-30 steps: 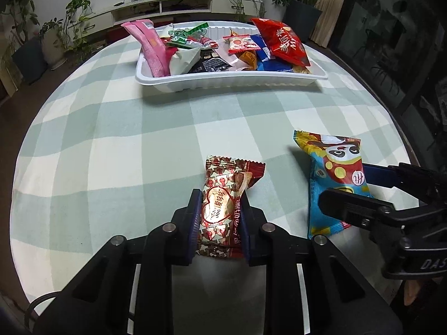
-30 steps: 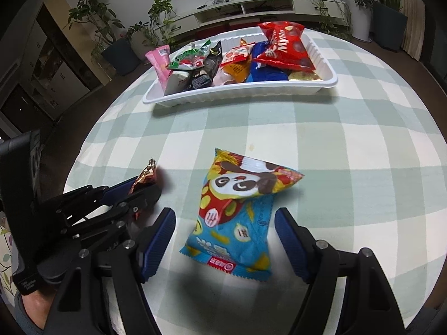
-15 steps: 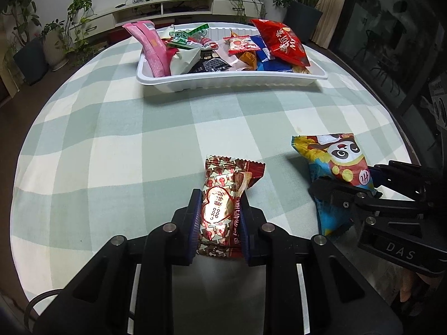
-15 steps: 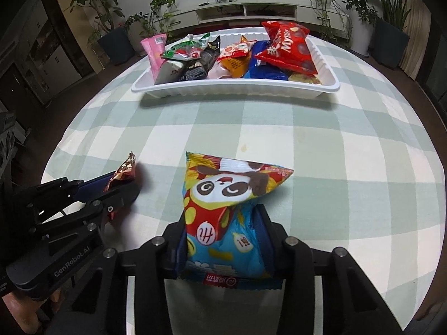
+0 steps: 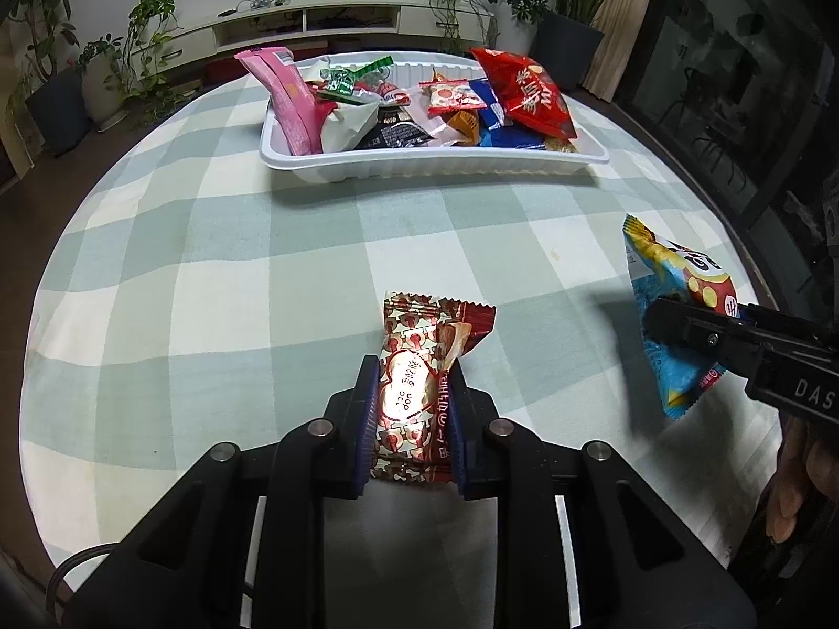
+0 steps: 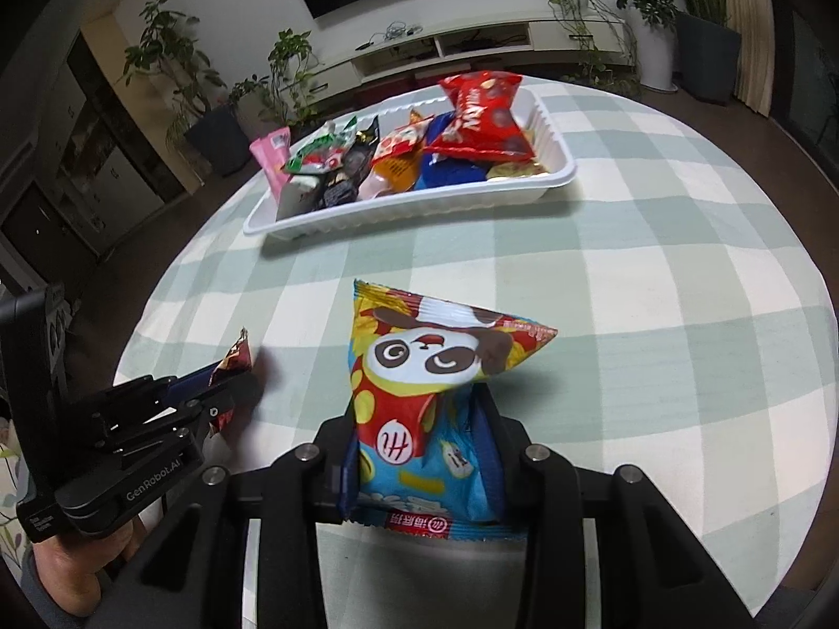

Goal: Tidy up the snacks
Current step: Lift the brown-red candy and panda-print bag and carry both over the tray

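A red-and-gold candy packet (image 5: 435,314) lies on the checked tablecloth, and my left gripper (image 5: 412,367) is shut on its near half. A blue and yellow panda snack bag (image 6: 425,356) stands tilted up off the cloth between the closing jaws of my right gripper (image 6: 417,409), whose blue pads press its lower half. In the left wrist view the panda bag (image 5: 676,272) hangs at the right in the right gripper (image 5: 676,325). In the right wrist view the left gripper (image 6: 225,388) sits at the left with the candy packet (image 6: 238,354) poking out.
A white tray (image 5: 430,165) full of several snack packets stands at the far side of the round table, also seen from the right wrist as the tray (image 6: 409,209). A person's hand (image 5: 802,482) holds the right gripper. Potted plants and a low shelf stand behind.
My right gripper went from wide open around the panda bag to closed on it, and the bag has lifted and tilted. My left gripper and its candy packet have not moved.
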Demonstrator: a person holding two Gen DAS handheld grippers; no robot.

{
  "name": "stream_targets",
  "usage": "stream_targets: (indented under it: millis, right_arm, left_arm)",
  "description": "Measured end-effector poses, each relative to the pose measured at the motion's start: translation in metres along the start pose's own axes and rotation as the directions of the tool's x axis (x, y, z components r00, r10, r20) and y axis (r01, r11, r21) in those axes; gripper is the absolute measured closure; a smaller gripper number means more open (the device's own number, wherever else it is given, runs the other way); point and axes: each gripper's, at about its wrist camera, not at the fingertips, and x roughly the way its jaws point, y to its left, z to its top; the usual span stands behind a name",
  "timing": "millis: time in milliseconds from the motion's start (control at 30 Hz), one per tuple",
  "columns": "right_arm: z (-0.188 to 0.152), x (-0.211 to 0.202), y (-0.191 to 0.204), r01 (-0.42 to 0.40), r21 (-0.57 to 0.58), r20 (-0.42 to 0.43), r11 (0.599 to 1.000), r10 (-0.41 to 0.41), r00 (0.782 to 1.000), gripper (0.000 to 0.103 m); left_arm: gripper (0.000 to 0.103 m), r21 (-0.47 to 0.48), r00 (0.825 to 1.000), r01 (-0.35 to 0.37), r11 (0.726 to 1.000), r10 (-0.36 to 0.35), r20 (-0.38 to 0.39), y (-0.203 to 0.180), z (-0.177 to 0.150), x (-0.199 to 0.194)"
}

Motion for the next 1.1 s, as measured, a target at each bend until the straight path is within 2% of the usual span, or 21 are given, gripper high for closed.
stream_targets:
  millis: [167,367,533,700,900,1100]
  right_arm:
    - [0.010,-0.013,-0.010,-0.020,0.031,0.032,0.999,0.019,0.999,0.064]
    - [0.036,-0.033,-0.029,-0.021,0.061,0.087,0.998,0.015,0.996,0.064]
    - [0.071,-0.053,-0.042,-0.008,0.063,0.146,0.998,-0.001,0.989,0.064]
    - [0.114,-0.065,-0.033,-0.009,0.028,0.197,1.000,0.003,0.980,0.064]
    - [0.165,-0.056,0.001,-0.051,-0.047,0.230,0.998,0.060,0.971,0.064]
    - [0.199,-0.010,0.030,-0.069,-0.103,0.162,0.992,0.086,0.983,0.064]
  left_arm:
    - [0.083,-0.028,0.999,0.042,0.999,-0.041,0.034,0.005,0.011,-0.014]
    - [0.083,-0.063,0.992,0.095,0.994,-0.088,0.093,0.020,0.044,-0.035]
    - [0.083,-0.072,0.984,0.100,0.992,-0.088,0.154,0.036,0.089,-0.051]
    - [0.083,-0.040,0.975,0.096,0.995,-0.086,0.205,0.043,0.139,-0.055]
    - [0.083,-0.029,0.973,0.111,0.993,-0.103,0.207,0.043,0.195,-0.033]
    - [0.083,-0.039,0.978,0.129,0.991,-0.121,0.168,0.034,0.222,0.013]
